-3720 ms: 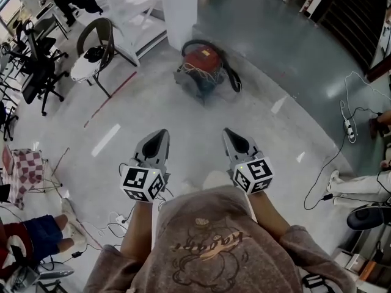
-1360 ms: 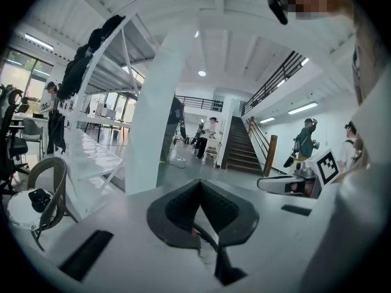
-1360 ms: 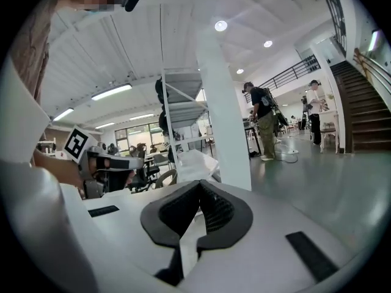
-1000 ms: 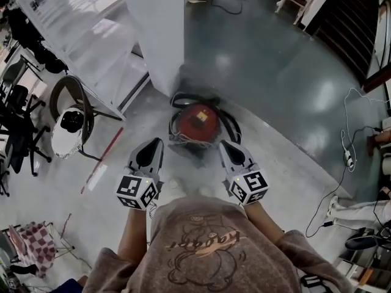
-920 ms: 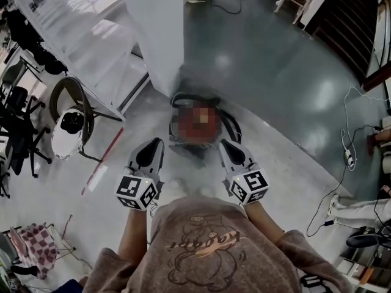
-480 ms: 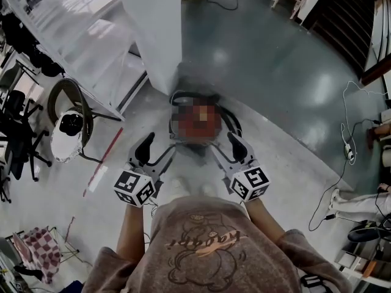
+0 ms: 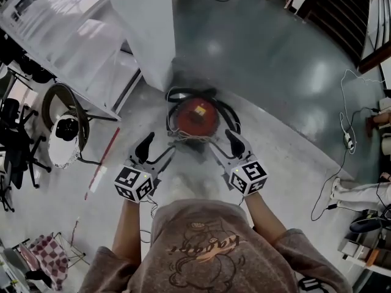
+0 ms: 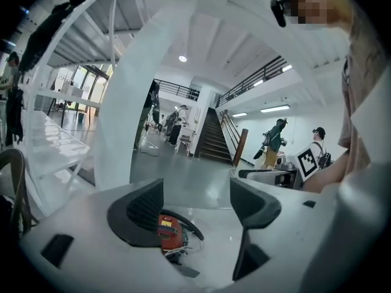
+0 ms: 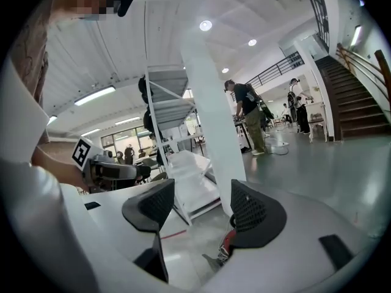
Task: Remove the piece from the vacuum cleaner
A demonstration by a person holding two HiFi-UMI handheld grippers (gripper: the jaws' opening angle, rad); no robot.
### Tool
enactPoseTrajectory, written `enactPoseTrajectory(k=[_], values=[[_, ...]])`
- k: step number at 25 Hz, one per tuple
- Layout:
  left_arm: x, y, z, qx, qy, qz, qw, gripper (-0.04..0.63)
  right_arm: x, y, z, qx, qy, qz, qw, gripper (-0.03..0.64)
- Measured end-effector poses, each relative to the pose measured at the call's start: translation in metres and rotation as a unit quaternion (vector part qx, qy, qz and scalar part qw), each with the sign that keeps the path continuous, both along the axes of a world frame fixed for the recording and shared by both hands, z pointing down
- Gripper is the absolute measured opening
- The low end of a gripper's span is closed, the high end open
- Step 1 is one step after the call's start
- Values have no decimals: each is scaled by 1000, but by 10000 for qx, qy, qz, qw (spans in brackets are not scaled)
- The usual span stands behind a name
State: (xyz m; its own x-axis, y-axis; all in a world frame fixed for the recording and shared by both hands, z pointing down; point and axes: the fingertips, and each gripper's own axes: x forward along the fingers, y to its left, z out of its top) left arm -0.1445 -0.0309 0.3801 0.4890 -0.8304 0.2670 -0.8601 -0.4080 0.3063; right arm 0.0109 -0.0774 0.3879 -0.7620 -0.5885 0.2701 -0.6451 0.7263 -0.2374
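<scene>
A round red vacuum cleaner with a black hose looped round it and a tangle of light cord stands on the grey floor at the foot of a white pillar. Both grippers hover just short of it, apart from it. My left gripper is at its near left and my right gripper at its near right. The jaws of both are opening, and nothing is between them. The left gripper view shows the red body low between the spread jaws of my left gripper. In the right gripper view, a red edge peeks from behind the right jaw of my right gripper.
The white pillar rises right behind the vacuum, with white shelving to its left. A black chair holding a white helmet stands at the left. A red-and-white strip lies on the floor. Cables trail at the right.
Both grippers went from shut to open. The person walked up to the vacuum cleaner, which now lies just ahead of the jaws.
</scene>
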Motion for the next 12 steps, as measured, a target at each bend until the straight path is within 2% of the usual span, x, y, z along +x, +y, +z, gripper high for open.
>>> enactPoseTrajectory(k=[12], values=[[3,-55,98,-718,26,594,9956,314,-5,-35,107,-678,433,289,9963,256]])
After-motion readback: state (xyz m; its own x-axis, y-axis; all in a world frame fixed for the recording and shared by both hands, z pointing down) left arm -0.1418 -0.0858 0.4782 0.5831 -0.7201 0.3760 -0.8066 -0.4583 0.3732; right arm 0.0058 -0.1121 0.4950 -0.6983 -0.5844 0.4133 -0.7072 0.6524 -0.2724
